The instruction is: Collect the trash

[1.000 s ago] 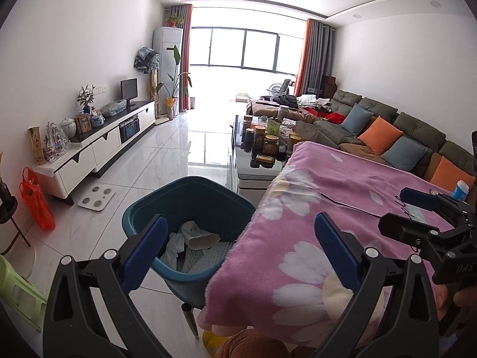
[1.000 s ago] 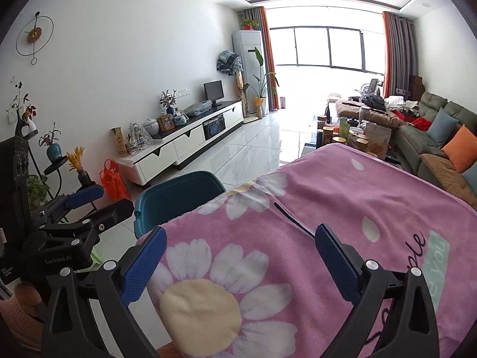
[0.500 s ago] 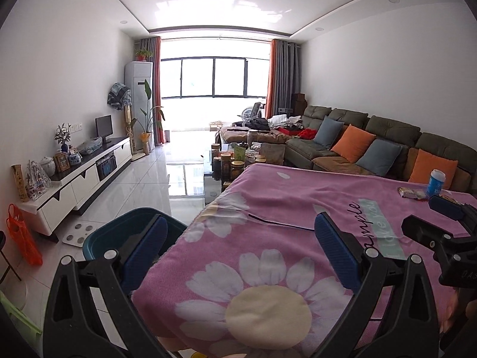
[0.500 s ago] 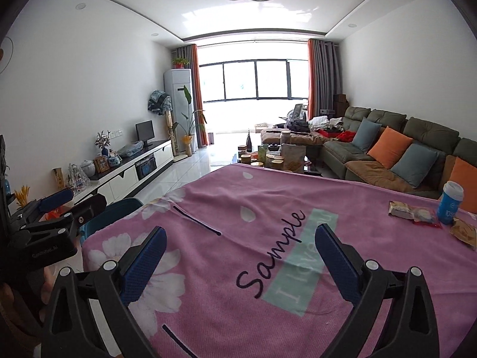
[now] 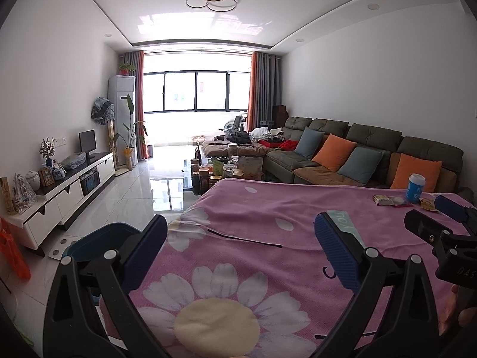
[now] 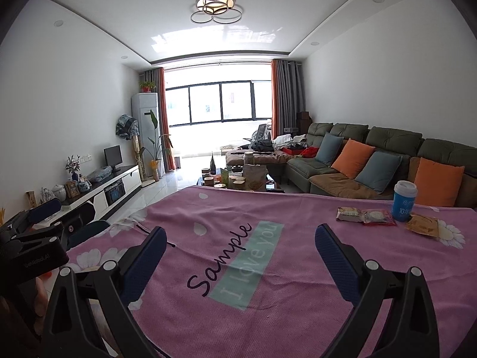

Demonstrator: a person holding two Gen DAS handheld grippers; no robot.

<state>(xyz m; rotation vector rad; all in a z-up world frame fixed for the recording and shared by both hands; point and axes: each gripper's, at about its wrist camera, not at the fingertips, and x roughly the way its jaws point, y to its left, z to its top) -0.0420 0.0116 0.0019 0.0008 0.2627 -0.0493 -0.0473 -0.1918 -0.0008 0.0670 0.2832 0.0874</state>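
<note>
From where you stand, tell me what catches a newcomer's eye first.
The pink blanket with daisies and "Sample I love you" fills the foreground under both open grippers. At its far right corner lie wrappers beside an upright blue cup. Behind, orange cushions brighten the sofa; the teal bin sits lower left.

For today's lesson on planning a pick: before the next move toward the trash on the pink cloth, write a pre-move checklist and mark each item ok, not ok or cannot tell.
1. Right hand-held gripper open and holding nothing: ok.
2. Left hand-held gripper open and holding nothing: ok.
3. Trash in view: beige wrapper, red wrapper, brown wrapper and blue cup on the pink cloth: ok.
4. Right gripper at the trash: not ok, it is short of it.
5. Blue bin in view at the table's left edge: ok.
6. Cup empty: cannot tell.
</note>
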